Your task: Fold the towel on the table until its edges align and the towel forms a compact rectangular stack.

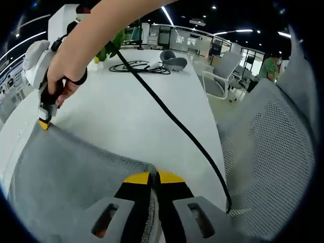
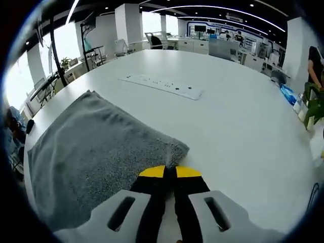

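Observation:
A grey towel [image 1: 71, 172] lies on the white table [image 1: 126, 101]. In the left gripper view, my left gripper [image 1: 155, 175] is shut on the towel's near corner, the cloth pinched between its yellow tips. Farther left, a hand holds my right gripper [image 1: 44, 123], which is shut on another towel corner at the table surface. In the right gripper view, the towel [image 2: 96, 152] spreads flat to the left across the table [image 2: 238, 126], and my right gripper [image 2: 169, 171] clamps its corner between closed jaws.
A black cable [image 1: 172, 119] runs across the table from a coil [image 1: 142, 66] near a grey object [image 1: 173, 61]. A mesh chair [image 1: 268, 152] stands close on the right. A white power strip [image 2: 162, 85] lies beyond the towel. A plant [image 2: 315, 104] is at the right.

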`<state>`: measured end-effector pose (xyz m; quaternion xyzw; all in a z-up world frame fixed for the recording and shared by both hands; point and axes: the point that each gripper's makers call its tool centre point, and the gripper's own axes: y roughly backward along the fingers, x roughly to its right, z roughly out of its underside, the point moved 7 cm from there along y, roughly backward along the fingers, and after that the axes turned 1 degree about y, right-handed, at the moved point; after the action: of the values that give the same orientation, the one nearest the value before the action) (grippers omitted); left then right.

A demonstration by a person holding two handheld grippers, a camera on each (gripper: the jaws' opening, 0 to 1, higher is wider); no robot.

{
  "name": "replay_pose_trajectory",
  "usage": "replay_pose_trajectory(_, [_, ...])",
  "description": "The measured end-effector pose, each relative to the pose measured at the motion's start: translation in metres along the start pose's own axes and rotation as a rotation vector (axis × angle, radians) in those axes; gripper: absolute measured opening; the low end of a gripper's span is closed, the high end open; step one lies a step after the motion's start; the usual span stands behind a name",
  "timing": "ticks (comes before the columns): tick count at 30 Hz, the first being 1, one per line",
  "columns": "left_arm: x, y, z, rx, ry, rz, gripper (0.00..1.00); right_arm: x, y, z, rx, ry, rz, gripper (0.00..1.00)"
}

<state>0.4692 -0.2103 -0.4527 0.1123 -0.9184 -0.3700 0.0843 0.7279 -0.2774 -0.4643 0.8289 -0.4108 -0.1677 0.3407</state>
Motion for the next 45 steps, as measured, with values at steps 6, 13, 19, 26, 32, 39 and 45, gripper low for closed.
replay_pose_trajectory(6, [-0.001,-0.001,0.0,0.01,0.026,-0.026,0.16,0.001,0.001,-0.004,0.014,0.01,0.032,0.12])
replay_pose_trajectory(13, [0.0,0.002,-0.001,0.008,0.037,-0.068,0.26,0.002,0.004,-0.011,0.042,-0.019,0.019,0.18])
replay_pose_trajectory(19, [0.005,0.0,-0.003,-0.023,-0.03,-0.092,0.25,0.001,0.004,-0.006,0.038,-0.058,0.012,0.22])
replay_pose_trajectory(26, [0.006,-0.001,-0.002,-0.019,-0.011,-0.116,0.2,0.0,0.006,-0.003,0.05,-0.149,-0.013,0.15])
replay_pose_trajectory(32, [0.007,-0.002,0.001,-0.023,0.022,-0.099,0.07,0.006,0.004,-0.002,0.057,-0.174,-0.01,0.05])
replay_pose_trajectory(39, [0.006,0.005,0.0,0.044,0.114,-0.086,0.04,0.005,0.005,-0.005,0.057,-0.195,-0.01,0.01])
replay_pose_trajectory(45, [0.0,0.023,-0.007,0.098,0.159,-0.12,0.04,-0.001,0.013,-0.013,0.064,-0.197,-0.002,0.01])
